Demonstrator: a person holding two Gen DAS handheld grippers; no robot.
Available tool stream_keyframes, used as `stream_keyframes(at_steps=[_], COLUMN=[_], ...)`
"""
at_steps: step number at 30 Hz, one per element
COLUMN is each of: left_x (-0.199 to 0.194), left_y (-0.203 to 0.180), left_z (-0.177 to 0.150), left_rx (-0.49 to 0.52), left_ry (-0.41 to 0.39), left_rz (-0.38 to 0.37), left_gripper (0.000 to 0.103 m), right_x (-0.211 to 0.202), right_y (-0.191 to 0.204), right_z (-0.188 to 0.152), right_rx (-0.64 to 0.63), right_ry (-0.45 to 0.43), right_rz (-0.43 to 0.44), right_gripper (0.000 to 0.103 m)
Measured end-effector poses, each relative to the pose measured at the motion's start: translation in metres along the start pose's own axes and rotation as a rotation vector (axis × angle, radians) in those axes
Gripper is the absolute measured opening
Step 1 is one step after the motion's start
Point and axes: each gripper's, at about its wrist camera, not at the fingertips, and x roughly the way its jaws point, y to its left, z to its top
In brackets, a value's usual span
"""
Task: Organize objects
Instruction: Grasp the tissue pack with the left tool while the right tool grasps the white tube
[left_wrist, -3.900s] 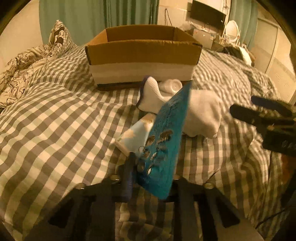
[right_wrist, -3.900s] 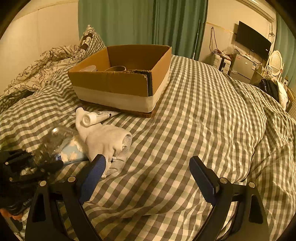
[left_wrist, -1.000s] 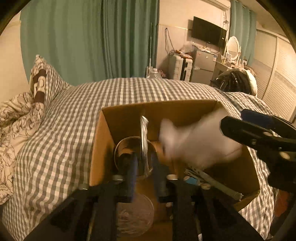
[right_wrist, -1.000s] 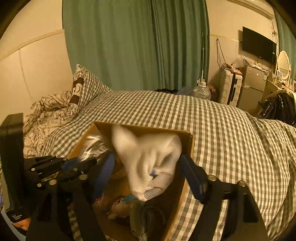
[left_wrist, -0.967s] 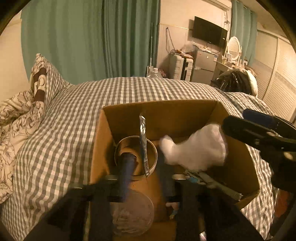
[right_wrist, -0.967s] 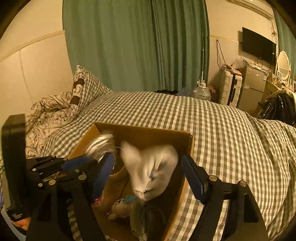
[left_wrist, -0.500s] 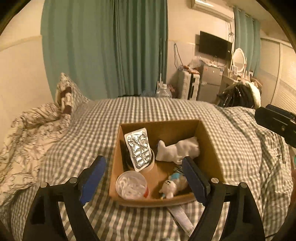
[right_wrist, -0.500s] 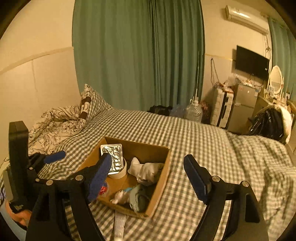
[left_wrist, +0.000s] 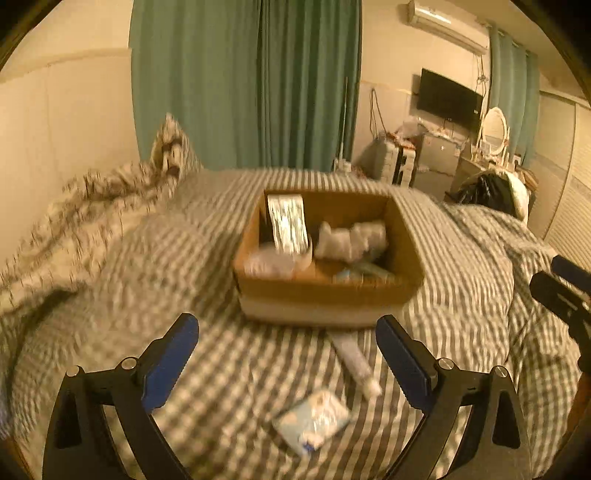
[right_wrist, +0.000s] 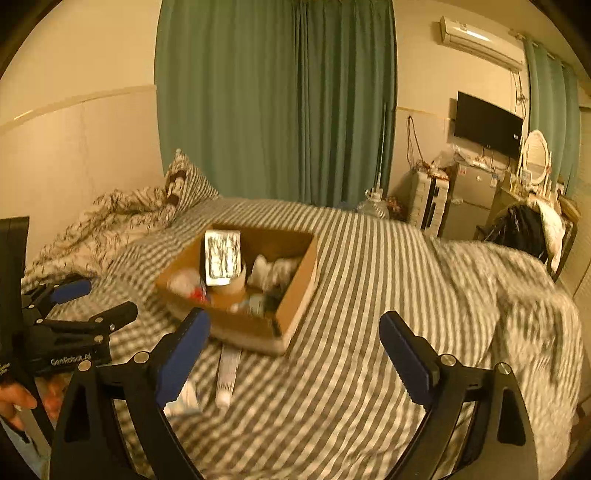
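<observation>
With both tongs spread empty (left (left_wrist: 286, 360), right (right_wrist: 293, 352)), I'd approach the tube (left_wrist: 355, 360) lengthwise beside the box (left_wrist: 327, 295).

Home bedroom: checked bed (right_wrist: 369, 280), curtains (right_wrist: 277, 103), wall TV (right_wrist: 487, 123).

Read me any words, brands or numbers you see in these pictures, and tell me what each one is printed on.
"GenRobot.AI": white lettering on the black body of the left hand-held gripper, seen in the right wrist view.
White squeeze tube on the checked bedspread: any print is too blurred to read.
Pale blue packet in front of it: print is too blurred to read.
</observation>
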Motion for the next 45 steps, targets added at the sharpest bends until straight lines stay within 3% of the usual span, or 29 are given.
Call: stream_keyframes(at_steps=[7,13,19,20,21,26,32,36,41,43,45], left_x=[0.033,0.062,0.084,0.088,0.09,0.084,0.065,0.059,0.064,0.069,0.075], left_y=[-0.007,-0.025,-0.028,-0.029,-0.029,-0.026,-0.012,0.0,0.021,0.029,0.036], left_z=[-0.062,-0.096,-0.105,-0.107,-0.108,-0.107,-0.092,-0.065,-0.035,-0.036,-0.041], left_rx=[0.004,0.101,0.117,0.121,0.124,0.094,0.047,0.056,0.058,0.041,0.028], left_ry=[0.096,0.151,0.202,0.213,0.218,0.216,0.192,0.143,0.083,0.088,0.117], left_rz=[-0.011,-0.014,-0.036,-0.049,-0.048,-0.102,-0.066,-0.051,0.027,0.033,0.031], left_gripper=[0.099,0.099,0.099,0.096,0.086,0.078,0.078,0.078,0.078,0.078,0.078], right_x=[0.035,0.055,0.066,0.067,0.069,0.072,0.075,0.085,0.104,0.113,0.127], right_y=[0.003,0.003,0.005,0.005,0.005,0.007,0.02,0.031,0.046,0.052,0.057], right_z=[-0.067,-0.085,-0.092,-0.093,-0.094,-0.094,-0.091,-0.091,-0.086,-0.083,-0.084], right_rx=[0.007,0.027,0.031,0.031,0.03,0.027,0.018,0.001,-0.001,0.0,-0.004], right_ry=[0.1,0.154,0.186,0.192,0.198,0.205,0.206,0.229,0.236,0.229,0.248], right_rz=[-0.036,-0.02,-0.026,-0.028,-0.03,-0.042,-0.015,-0.001,-0.012,-0.006,-0.006], right_gripper=[0.093,0.093,0.093,0.093,0.093,0.093,0.093,0.093,0.093,0.091,0.081])
